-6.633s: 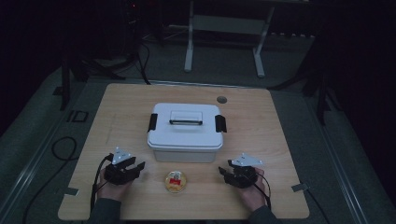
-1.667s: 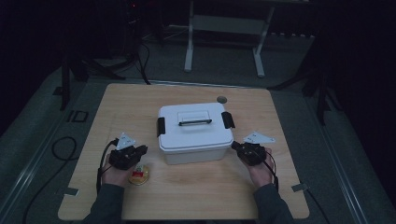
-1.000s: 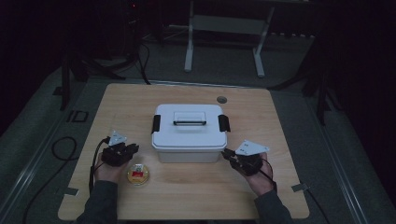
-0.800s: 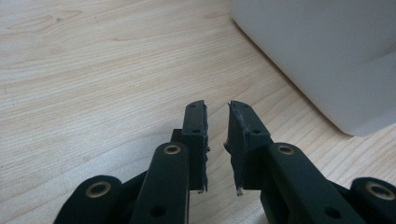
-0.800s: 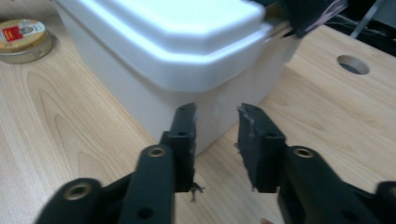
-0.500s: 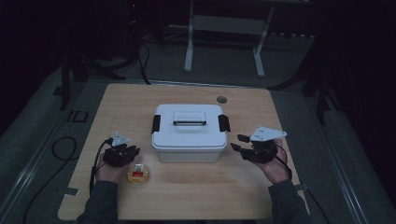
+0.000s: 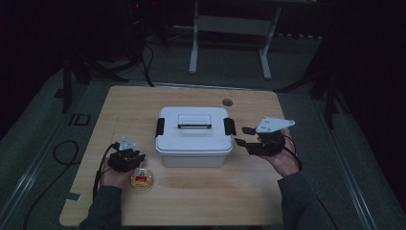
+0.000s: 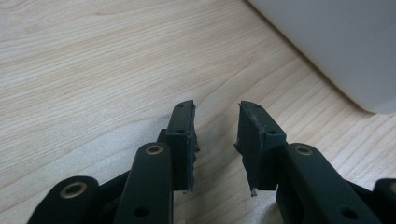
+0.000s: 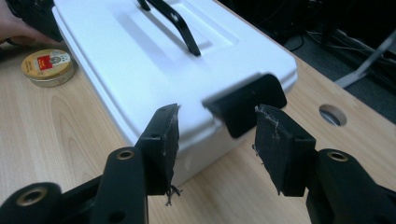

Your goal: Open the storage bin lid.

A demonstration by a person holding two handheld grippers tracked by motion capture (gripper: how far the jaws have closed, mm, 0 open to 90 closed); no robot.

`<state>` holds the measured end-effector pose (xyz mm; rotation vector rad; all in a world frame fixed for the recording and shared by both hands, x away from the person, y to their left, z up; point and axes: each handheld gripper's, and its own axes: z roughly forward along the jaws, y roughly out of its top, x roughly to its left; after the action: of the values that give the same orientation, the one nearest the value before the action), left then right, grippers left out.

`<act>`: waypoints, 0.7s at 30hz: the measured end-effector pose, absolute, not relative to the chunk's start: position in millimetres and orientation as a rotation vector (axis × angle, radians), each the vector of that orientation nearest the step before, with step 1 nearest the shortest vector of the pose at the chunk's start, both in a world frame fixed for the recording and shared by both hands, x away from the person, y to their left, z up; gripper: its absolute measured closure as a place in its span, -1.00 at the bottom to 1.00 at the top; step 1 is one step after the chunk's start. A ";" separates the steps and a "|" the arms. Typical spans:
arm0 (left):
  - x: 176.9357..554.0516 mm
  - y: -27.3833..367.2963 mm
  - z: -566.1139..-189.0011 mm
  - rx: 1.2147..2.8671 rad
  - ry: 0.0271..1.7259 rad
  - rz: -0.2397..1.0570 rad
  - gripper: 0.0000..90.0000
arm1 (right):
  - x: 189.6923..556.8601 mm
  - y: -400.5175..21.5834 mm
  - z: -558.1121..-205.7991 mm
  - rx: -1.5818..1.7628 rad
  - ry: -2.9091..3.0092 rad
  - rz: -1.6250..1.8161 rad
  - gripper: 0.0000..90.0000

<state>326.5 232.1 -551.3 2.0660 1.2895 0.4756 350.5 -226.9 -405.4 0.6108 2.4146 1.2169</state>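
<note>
two grippers: one in each hand, both above a wooden worktop (image 7: pixel 201 191).
left gripper (image 7: pixel 125 160): held low over the worktop, near the front left corner of the box and apart from it.
left fingers (image 8: pixel 184 140): part-way apart with bare wood in the gap; nothing gripped. the jaws have just been opening.
left gripper view: the worktop grain runs under the jaws; a corner of the white box wall lies at the upper right, clear of the fingers.
right gripper (image 7: pixel 246 136): raised at the right end of the box, pointing toward its right latch.
right fingers (image 9: pixel 163 140): spread wide, gripping nothing. the jaws have just been opening. the latch sits beyond the gap, and contact cannot be told.
box (image 7: pixel 194 136): white plastic storage box, lid on, standing at the middle of the worktop.
handle (image 7: pixel 194 126): black, lying flat in the recess on the lid.
right latch (image 9: pixel 247 105): black clip on the right end of the lid, slightly blurred in the right gripper view.
left latch (image 7: pixel 160 126): black clip on the opposite end.
tin (image 7: pixel 140 178): small round gold tin with a red label, on the worktop in front of the box's left corner, just beside the left gripper and apart from the box.
worktop hole (image 7: pixel 227 102): round opening behind the box, near the far edge.
</note>
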 end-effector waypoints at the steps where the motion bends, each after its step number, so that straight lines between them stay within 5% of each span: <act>1: 326.7 232.0 -551.7 2.065 1.295 0.473 0.47 | 352.1 -224.4 -403.0 0.599 2.421 1.209 0.09; 21: 329.2 232.7 -553.8 2.057 1.290 0.470 0.44 | 392.1 -179.6 -391.8 0.418 2.597 1.032 0.12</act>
<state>329.2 232.7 -553.8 2.0568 1.2902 0.4703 392.1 -179.6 -391.8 0.4176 2.5972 1.0320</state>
